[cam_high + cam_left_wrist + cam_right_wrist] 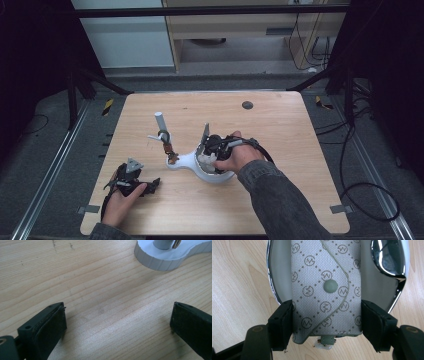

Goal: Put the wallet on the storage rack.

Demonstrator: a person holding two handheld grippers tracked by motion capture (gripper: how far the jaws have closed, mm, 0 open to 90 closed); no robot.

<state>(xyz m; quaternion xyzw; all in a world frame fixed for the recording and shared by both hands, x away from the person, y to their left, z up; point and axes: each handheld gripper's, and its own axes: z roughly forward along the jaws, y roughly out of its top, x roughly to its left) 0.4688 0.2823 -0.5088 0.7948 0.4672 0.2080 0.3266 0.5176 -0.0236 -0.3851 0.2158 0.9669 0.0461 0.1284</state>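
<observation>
The right gripper pinches a monogrammed fabric pouch over a glossy tray; the left gripper is spread.

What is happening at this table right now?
A person works at a wooden table with a tool in each hand. The right tool has its jaws on both sides of a patterned fabric pouch, which lies over the tray end of a white stand. The left tool rests open on the table beside the stand, holding nothing.
</observation>
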